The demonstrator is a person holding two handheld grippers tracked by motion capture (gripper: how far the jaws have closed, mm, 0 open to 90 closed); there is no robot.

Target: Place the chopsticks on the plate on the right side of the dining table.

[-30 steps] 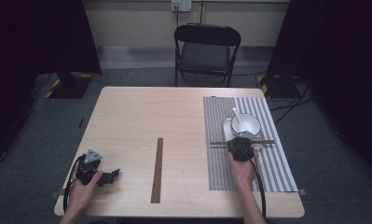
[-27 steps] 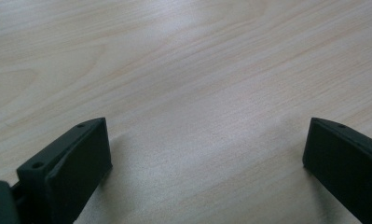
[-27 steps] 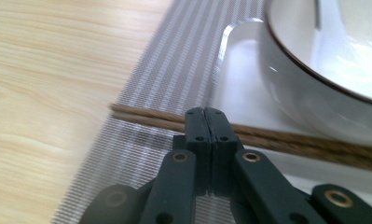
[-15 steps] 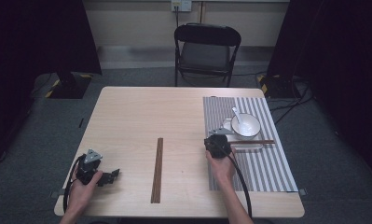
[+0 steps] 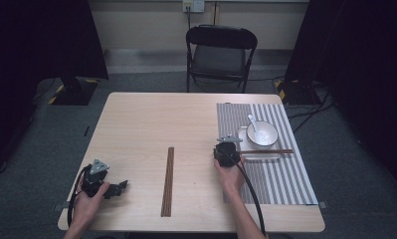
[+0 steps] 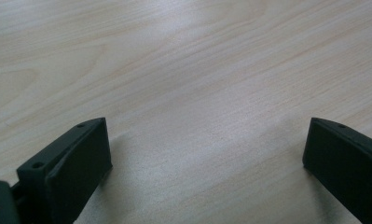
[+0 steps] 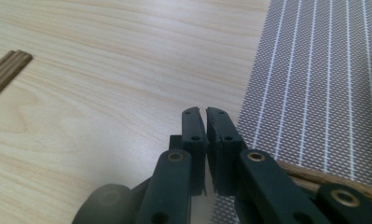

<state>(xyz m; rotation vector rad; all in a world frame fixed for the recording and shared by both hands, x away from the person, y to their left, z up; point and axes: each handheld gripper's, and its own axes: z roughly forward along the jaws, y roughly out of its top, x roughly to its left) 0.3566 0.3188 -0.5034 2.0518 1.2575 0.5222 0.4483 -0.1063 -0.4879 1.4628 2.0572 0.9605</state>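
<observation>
My right gripper (image 5: pixel 227 149) hovers at the left edge of the striped placemat (image 5: pixel 275 177), just left of a pair of brown chopsticks (image 5: pixel 268 151). The chopsticks lie across a white tray (image 5: pixel 259 157) holding a white bowl (image 5: pixel 261 133) with a spoon (image 5: pixel 252 122). In the right gripper view the gripper (image 7: pixel 203 112) is shut with nothing between its jaws, over bare wood beside the placemat (image 7: pixel 323 70); a chopstick end (image 7: pixel 314 177) lies close behind. My left gripper (image 5: pixel 119 187) rests near the table's front left corner, and its jaws (image 6: pixel 204 140) stand open over bare wood.
A long ribbed wooden strip (image 5: pixel 167 180) lies lengthwise in the middle of the table (image 5: pixel 151 119); its end (image 7: pixel 4 70) is at the far left of the right gripper view. A black folding chair (image 5: pixel 221 50) stands beyond the far edge.
My right gripper has moved left, from over the chopsticks on the tray to the placemat's left edge. The chopsticks stay on the tray. The left hand has kept still.
</observation>
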